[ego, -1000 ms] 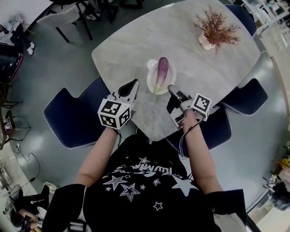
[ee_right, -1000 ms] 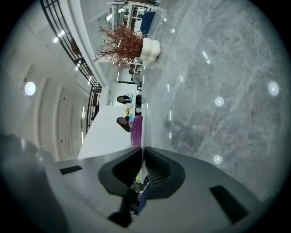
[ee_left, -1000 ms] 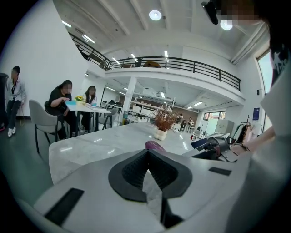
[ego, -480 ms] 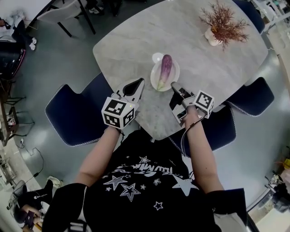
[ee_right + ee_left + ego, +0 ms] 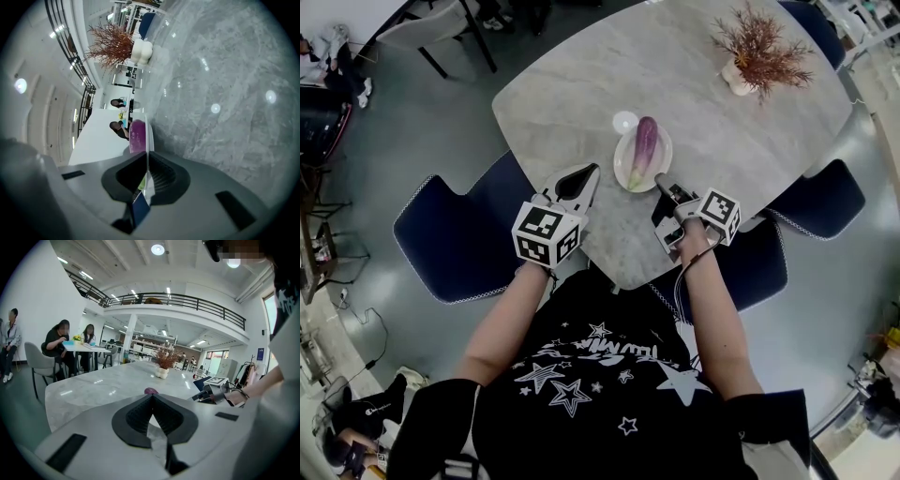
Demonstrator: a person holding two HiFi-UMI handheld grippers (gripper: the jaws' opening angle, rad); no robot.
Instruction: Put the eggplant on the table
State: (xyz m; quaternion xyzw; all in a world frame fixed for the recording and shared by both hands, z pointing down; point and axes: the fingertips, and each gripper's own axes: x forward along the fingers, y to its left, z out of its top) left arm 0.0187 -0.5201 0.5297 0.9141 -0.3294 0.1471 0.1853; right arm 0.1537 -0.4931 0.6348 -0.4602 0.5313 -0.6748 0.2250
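Note:
A purple eggplant [image 5: 644,148] with a pale green stem end lies on a small white plate [image 5: 627,170] near the front of the grey marble table [image 5: 572,84]. My left gripper [image 5: 586,172] is shut and empty, its tip just left of the plate. On the plate's near right side my right gripper [image 5: 659,180], turned on its side, is also shut and empty. In the left gripper view the eggplant [image 5: 151,391] peeks over the shut left gripper [image 5: 152,398]. In the right gripper view the eggplant [image 5: 137,136] and plate rim [image 5: 149,126] sit just beyond the right gripper [image 5: 147,153].
A small white round thing [image 5: 624,120] sits just behind the plate. A dried reddish plant in a white vase [image 5: 759,52] stands at the table's far right. Navy chairs [image 5: 455,244] [image 5: 820,202] ring the table. People sit at another table [image 5: 75,345] in the background.
The head view has shifted a little. Both grippers stay shut by the plate, edged slightly closer to it. The eggplant has not moved on the plate.

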